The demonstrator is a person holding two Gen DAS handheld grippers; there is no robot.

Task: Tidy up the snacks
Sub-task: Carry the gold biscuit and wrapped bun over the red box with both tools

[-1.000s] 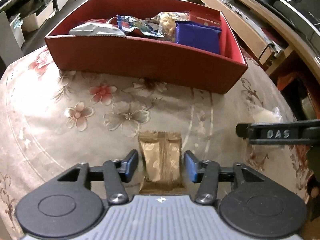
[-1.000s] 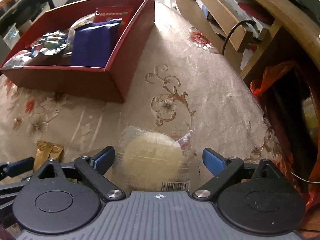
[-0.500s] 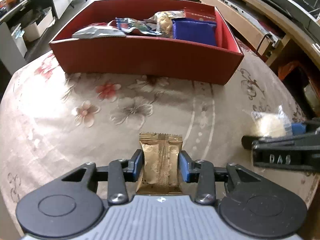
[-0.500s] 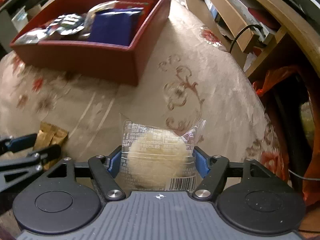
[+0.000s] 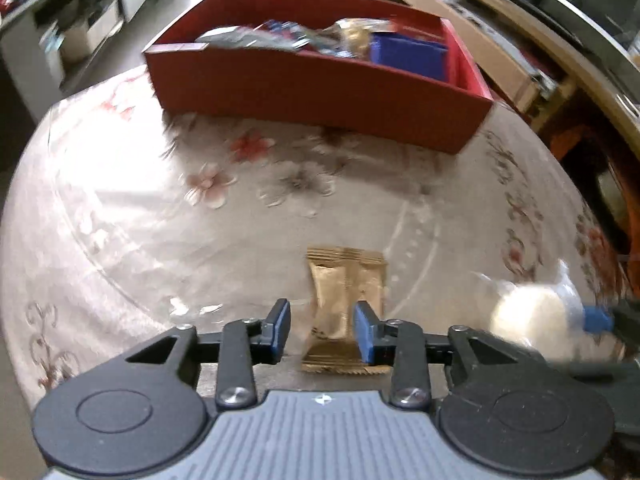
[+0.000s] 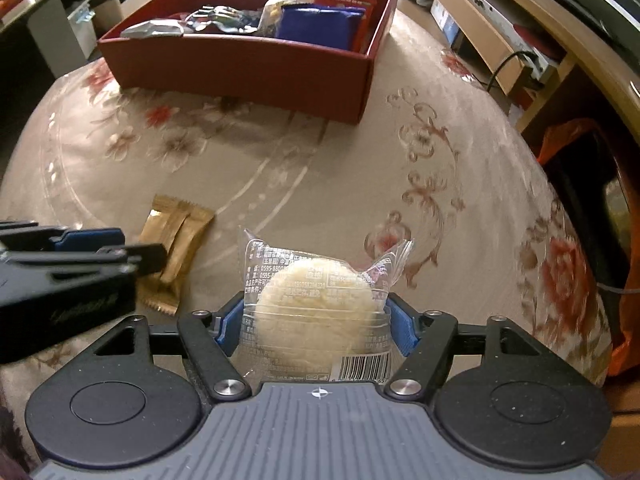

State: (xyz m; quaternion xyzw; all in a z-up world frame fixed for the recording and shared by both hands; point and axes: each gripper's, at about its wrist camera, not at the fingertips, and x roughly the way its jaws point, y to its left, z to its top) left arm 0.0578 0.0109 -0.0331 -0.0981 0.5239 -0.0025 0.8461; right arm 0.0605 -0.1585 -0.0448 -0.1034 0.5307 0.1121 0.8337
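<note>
A red box with several snack packs stands at the far side of the table; it also shows in the right wrist view. A gold packet lies on the cloth, off-centre between my left gripper's fingers; the right pad touches it, the left pad stands clear. The packet also shows in the right wrist view. My right gripper is shut on a clear-wrapped pale round cake, lifted off the table. The cake shows blurred in the left wrist view.
A floral tablecloth covers the round table. Wooden shelving runs along the right, with an orange bag below the table edge. Cabinets and boxes stand at the far left.
My right gripper closed on the cake and lifted it. My left gripper closed around the gold packet, then its jaws spread apart again and it shifted left; the packet stays on the cloth.
</note>
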